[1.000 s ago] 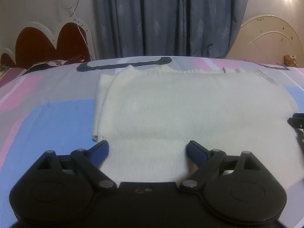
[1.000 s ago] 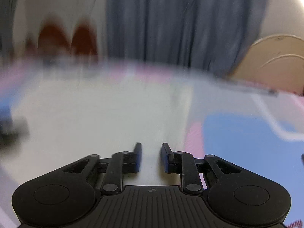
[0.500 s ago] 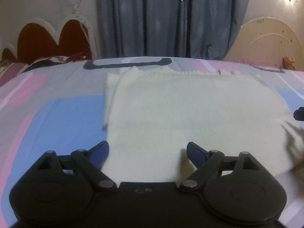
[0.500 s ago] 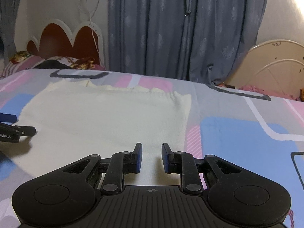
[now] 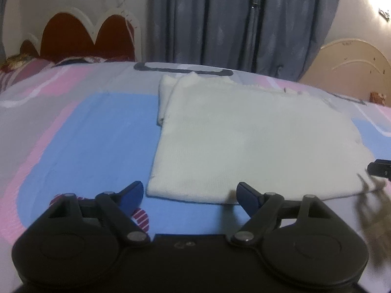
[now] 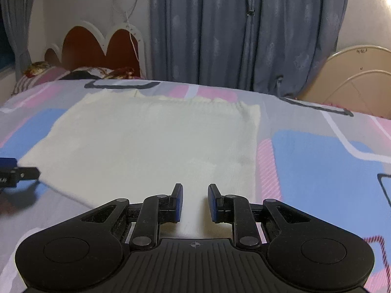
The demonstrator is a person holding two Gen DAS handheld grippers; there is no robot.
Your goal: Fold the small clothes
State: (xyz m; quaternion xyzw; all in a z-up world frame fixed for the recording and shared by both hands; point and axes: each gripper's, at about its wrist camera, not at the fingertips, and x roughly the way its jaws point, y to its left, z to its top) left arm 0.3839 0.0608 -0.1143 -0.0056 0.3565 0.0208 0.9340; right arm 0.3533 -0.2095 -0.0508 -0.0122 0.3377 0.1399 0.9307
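Note:
A cream knitted garment (image 5: 246, 144) lies flat on the bed, with a folded part showing at its far left; it also shows in the right wrist view (image 6: 151, 141). My left gripper (image 5: 189, 196) is wide open and empty, just short of the garment's near left edge. My right gripper (image 6: 195, 201) is open by a narrow gap and empty, over the garment's near right part. The right gripper's tip shows at the right edge of the left wrist view (image 5: 380, 168). The left gripper's tip shows at the left edge of the right wrist view (image 6: 14, 173).
The bed has a sheet (image 5: 92, 141) patterned in blue, pink and grey. A red and white headboard (image 6: 100, 44) and pillows stand at the far left. Grey curtains (image 6: 244, 29) hang behind. A cream bed end (image 6: 356, 83) is at the far right.
My left gripper has pulled back and to the left, so the garment's near edge now lies ahead of its fingers. My right gripper has steadied over the garment and its fingers stand slightly wider apart.

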